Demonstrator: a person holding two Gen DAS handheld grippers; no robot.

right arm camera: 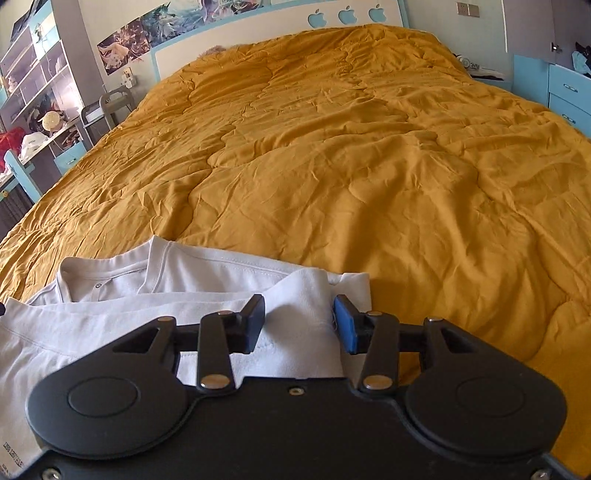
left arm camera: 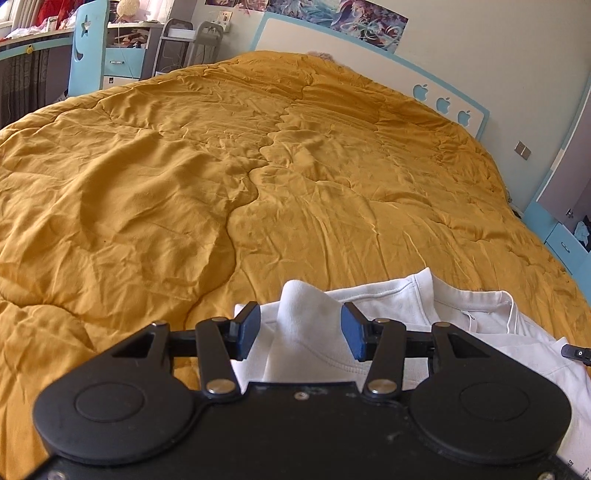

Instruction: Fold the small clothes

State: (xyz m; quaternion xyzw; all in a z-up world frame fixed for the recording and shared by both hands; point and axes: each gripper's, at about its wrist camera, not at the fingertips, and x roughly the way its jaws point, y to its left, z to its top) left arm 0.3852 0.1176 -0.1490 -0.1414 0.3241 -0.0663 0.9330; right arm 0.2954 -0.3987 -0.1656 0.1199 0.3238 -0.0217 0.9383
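**Two claws, one shirt, fold only partly done**

Both of my claws sit at the near edge of the bed, each with a hump of the white cotton long-sleeve shirt (left arm camera: 413, 306) standing up between its blue pads. My left claw (left arm camera: 300, 330) is spread fairly wide; the cloth ridge rises in the gap, and I can't say for sure the pads are pressing on it. My right claw (right arm camera: 300, 323) is narrower, with the fabric bunched right up against both pads, so I'd call that a pinch, though not a hard one.

Progress, as I judge it: the shirt lies on the mustard-yellow quilted duvet (left arm camera: 258, 166), collar and neckline showing, with one layer already doubled over near the collar. It's still a lumpy wide strip, not a tidy packet. What's left is probably bringing the held edge over, flattening, and at least one more fold.

Surroundings: a white-and-blue headboard with apple cutouts (right arm camera: 347, 14) at the far end, blue drawers (right arm camera: 569, 92) on the right, a cluttered desk and shelves (right arm camera: 33, 110) on the left. None of it is near. The only nuisance is the rumpled duvet underneath, which won't give a flat base.
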